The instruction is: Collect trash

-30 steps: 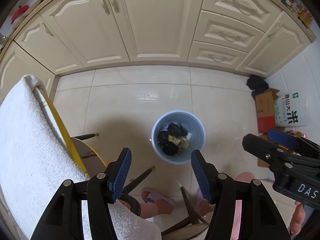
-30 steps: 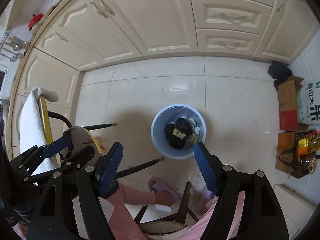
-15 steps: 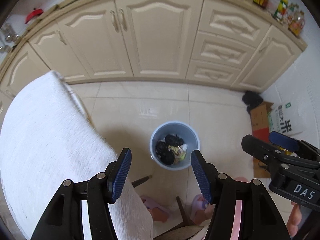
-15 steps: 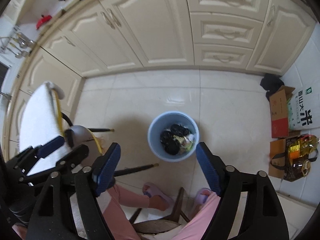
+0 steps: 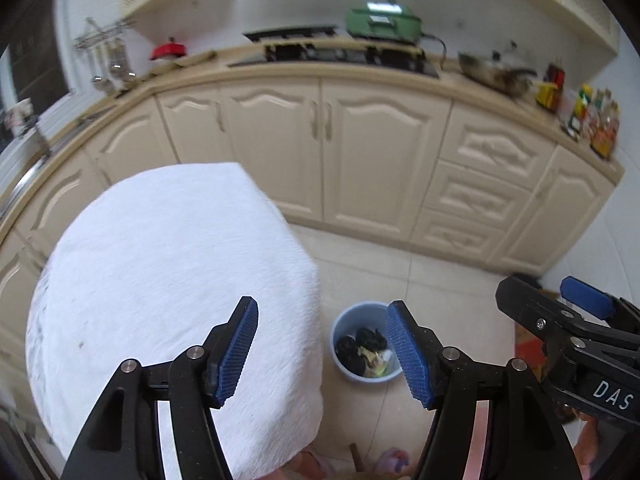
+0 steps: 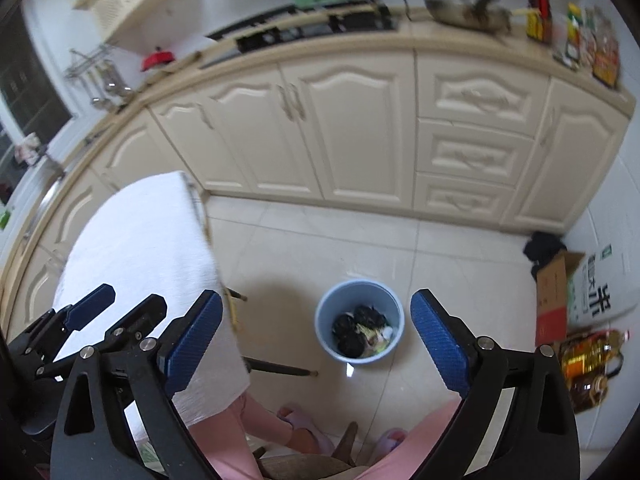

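Blue bin (image 6: pixel 359 322) of trash sits on the floor below both tools; left tool (image 5: pixel 322 350) and right tool (image 6: pixel 316 338) opening, empty.

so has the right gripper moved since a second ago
Yes. The right gripper has risen and tilted up: the blue trash bin looks smaller, and the countertop now shows above the cabinets.

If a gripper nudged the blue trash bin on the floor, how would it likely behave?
The blue trash bin looks like thin plastic and only partly filled, so probably light. On the glossy floor tiles it would likely slide rather than tip, given its squat shape.
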